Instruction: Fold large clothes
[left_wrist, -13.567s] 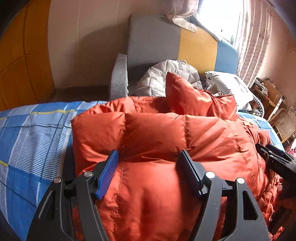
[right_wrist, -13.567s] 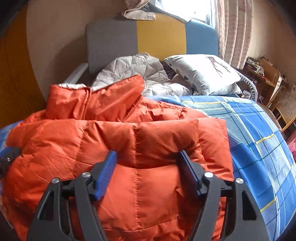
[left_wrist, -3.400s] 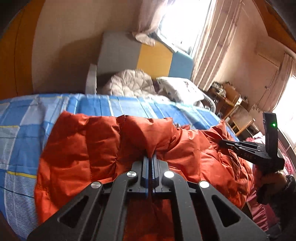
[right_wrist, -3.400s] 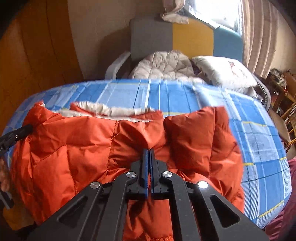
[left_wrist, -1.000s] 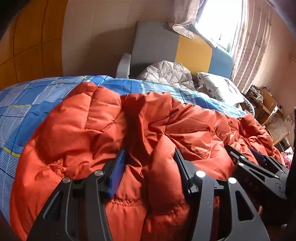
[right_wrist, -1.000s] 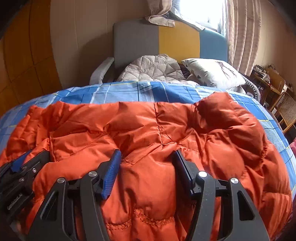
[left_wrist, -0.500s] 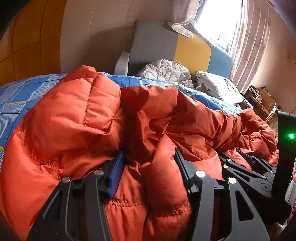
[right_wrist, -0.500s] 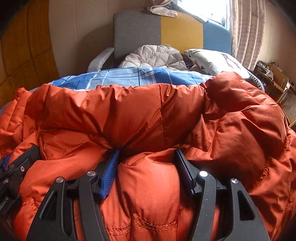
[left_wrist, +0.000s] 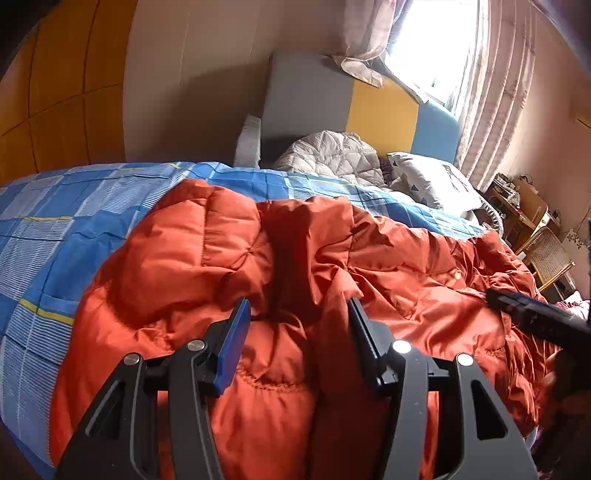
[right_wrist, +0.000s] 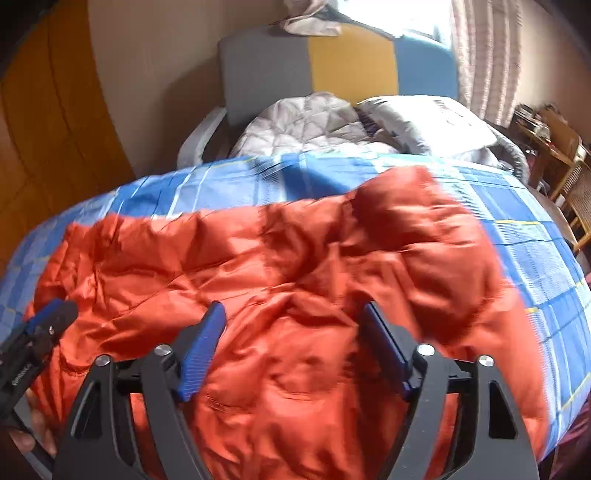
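The jacket (left_wrist: 388, 266) is spread across the near part of the bed (left_wrist: 74, 206), with its long axis running side to side in front of both grippers, from the left one across to the right one. Bare blue check is left beyond it, towards the headboard (right_wrist: 351, 62).

The left gripper (left_wrist: 295, 332) is held low over the jacket's left end. Its jaws stand partly apart, and a puffed ridge of the hem bulges up between them; whether the pads press on that ridge cannot be told from the left wrist view, so a grip is not claimed.

The right gripper (right_wrist: 291, 332) is seen above the jacket's right half. Its jaws have just been opening and are set wide apart. Orange fabric lies beneath and between them, but the pads are not seen to touch it, so nothing is judged to be held there.

Each gripper's tip is visible in the other's view, at the jacket's near edge, so the two are taken to be near each other along that edge.

The fabric lies directly ahead of and below both sets of fingers. The coming move is judged to depend on the near edge being taken and carried away towards the headboard, across the long axis. The left gripper appears the closer to the cloth.
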